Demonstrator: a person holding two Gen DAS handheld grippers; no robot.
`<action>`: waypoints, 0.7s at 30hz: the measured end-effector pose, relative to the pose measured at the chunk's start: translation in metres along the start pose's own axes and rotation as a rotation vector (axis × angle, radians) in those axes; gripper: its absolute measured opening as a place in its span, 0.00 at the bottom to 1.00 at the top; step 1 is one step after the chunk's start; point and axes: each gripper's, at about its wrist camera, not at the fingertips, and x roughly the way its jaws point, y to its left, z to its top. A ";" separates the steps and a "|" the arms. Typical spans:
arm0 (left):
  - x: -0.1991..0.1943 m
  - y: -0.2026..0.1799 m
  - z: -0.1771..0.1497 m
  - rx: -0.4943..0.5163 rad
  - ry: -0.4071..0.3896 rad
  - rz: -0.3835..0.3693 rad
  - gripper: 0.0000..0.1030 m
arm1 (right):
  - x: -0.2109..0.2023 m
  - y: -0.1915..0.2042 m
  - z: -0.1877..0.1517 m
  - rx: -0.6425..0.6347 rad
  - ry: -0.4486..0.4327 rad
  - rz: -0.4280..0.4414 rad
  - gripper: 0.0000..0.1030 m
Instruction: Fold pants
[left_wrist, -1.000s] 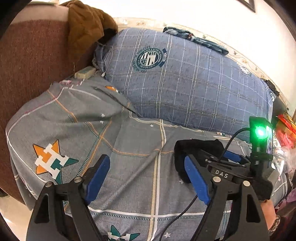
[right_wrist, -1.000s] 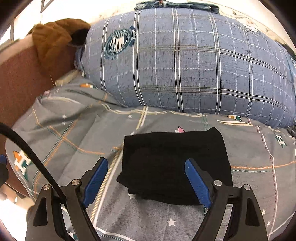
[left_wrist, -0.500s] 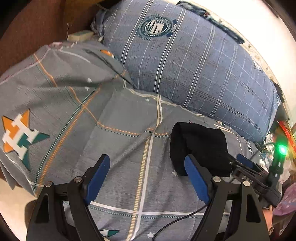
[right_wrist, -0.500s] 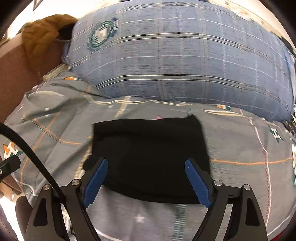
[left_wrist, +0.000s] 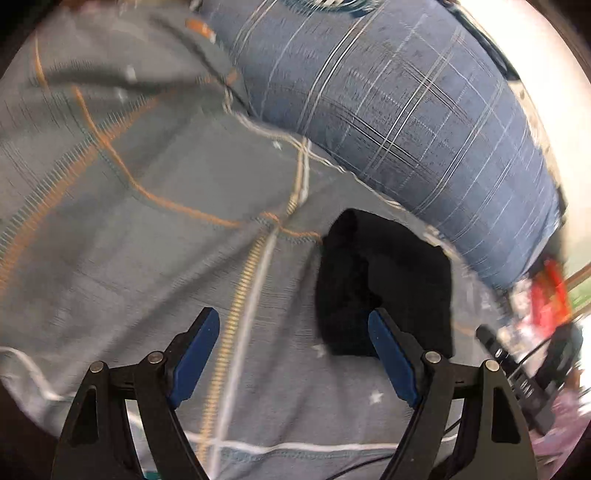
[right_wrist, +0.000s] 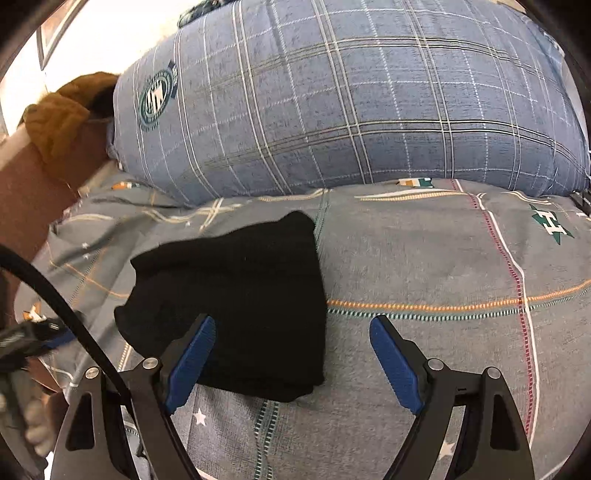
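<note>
Pants (right_wrist: 236, 306) lie as a compact black folded bundle on the grey patterned bedsheet (right_wrist: 424, 258), centre-left of the right wrist view, lower centre-right of the left wrist view (left_wrist: 384, 284); blue plaid pillow (right_wrist: 332, 103) sits just behind, across the top of both frames.

Risks, as judgement: fold looks loose at its near-left corner, where a lobe of cloth bulges out; a grab at one layer only would prob. peel the stack open; the soft, wrinkled sheet could get pinched along w/ the pants and drag the bundle; black on black hides the layer edges, so picking the wrong edge is easy; the left wrist view is blurred, so edge detail there is unreliable; a black cable (right_wrist: 74, 314) crosses the lower left of the right wrist view and might snag if the hands cross.

Left gripper (left_wrist: 293, 354): jaws wide, nothing between them but bare sheet; its right finger overlaps the bundle's near edge in the frame, contact can't be told. Right gripper (right_wrist: 291, 360): jaws wide too, holding nothing; the bundle's near-right corner shows between the fingers, touching or hovering above can't be told.
</note>
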 end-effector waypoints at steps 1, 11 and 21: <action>0.006 0.001 0.001 -0.012 0.010 -0.027 0.80 | 0.000 -0.005 0.001 0.007 0.014 0.015 0.87; 0.058 -0.020 0.024 0.020 0.081 -0.140 0.80 | 0.044 -0.039 0.022 0.115 0.128 0.150 0.87; 0.097 -0.033 0.032 0.101 0.184 -0.187 0.80 | 0.108 -0.016 0.032 0.093 0.203 0.222 0.88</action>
